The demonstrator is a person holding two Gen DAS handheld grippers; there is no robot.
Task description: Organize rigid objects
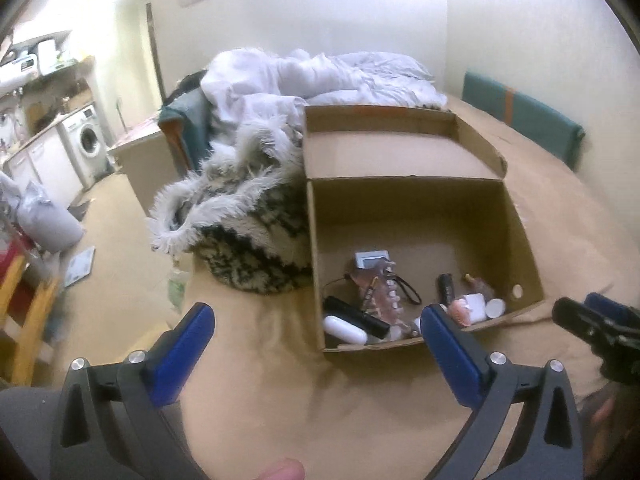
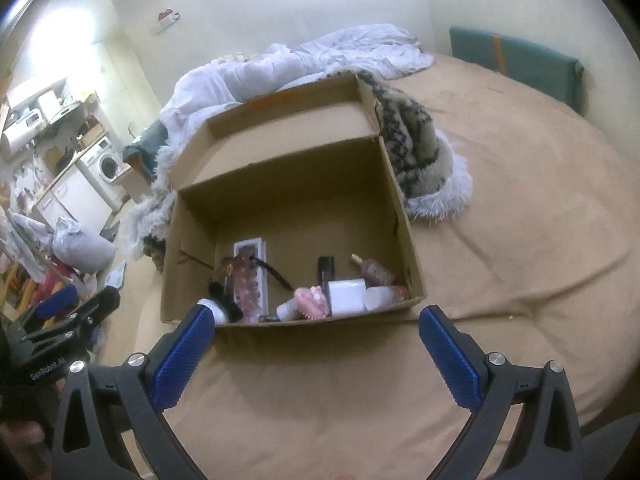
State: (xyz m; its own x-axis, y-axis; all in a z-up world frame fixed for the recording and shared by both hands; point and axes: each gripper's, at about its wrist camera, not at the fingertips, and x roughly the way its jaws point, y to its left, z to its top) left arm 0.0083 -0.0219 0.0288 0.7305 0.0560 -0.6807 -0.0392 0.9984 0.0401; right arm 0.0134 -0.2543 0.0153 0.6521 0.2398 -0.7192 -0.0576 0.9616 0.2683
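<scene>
An open cardboard box (image 2: 288, 184) is seen at frame centre in both wrist views, resting on a tan bedsheet (image 2: 520, 208), its lid flap folded back toward the upper frame. The rigid objects are collected along the box's near wall: a white jar (image 2: 347, 295), a pink comb-like item (image 2: 314, 300), a black tube (image 2: 326, 268), a pink bottle with gold cap (image 2: 374, 270), a white-framed flat box (image 2: 250, 252) and a white oval case (image 1: 345, 327) beside a black cylinder (image 1: 356, 315). Some smaller pieces are too blurred to be named.

The left gripper (image 1: 318, 328) is shown at lower frame of the left view, blue pads spread wide, nothing between them; its right pad overlaps the box's near edge in the picture. The right gripper (image 2: 316, 330) is likewise spread wide and empty, just short of the box's near wall in the right view.

A black-and-white shaggy blanket (image 1: 248, 216) is bunched against the box's side. A rumpled white duvet (image 1: 320, 76) lies behind it. A washing machine (image 1: 89, 140) is visible at left.
</scene>
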